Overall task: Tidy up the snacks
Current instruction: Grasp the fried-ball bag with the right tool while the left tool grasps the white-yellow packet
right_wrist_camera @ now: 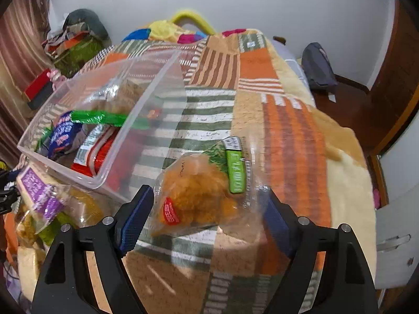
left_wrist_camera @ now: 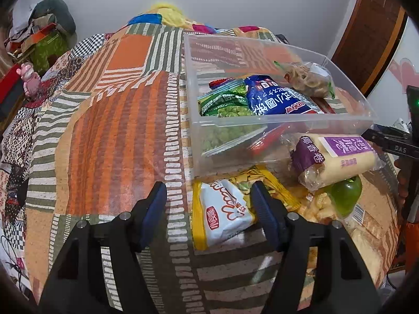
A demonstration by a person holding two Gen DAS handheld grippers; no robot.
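Observation:
A clear plastic bin (left_wrist_camera: 262, 144) sits on the patchwork bed and holds a blue snack bag (left_wrist_camera: 275, 96), a green pea bag (left_wrist_camera: 222, 104) and a noodle snack bag (left_wrist_camera: 309, 78). My left gripper (left_wrist_camera: 209, 198) is open, its jaws on either side of a white and yellow snack packet (left_wrist_camera: 222, 214) in front of the bin. A purple-labelled roll pack (left_wrist_camera: 340, 157) lies to the right. In the right wrist view the bin (right_wrist_camera: 154, 91) is at left. My right gripper (right_wrist_camera: 207, 214) is open around a clear bag of orange snacks (right_wrist_camera: 199, 191); contact is unclear.
A green pack (left_wrist_camera: 345, 193) and more loose snack packs lie beside the purple pack (right_wrist_camera: 39, 193). A pile of clothes (left_wrist_camera: 44, 34) and a pink toy (left_wrist_camera: 28, 78) sit at the far left. A backpack (right_wrist_camera: 316, 65) rests on the floor right of the bed.

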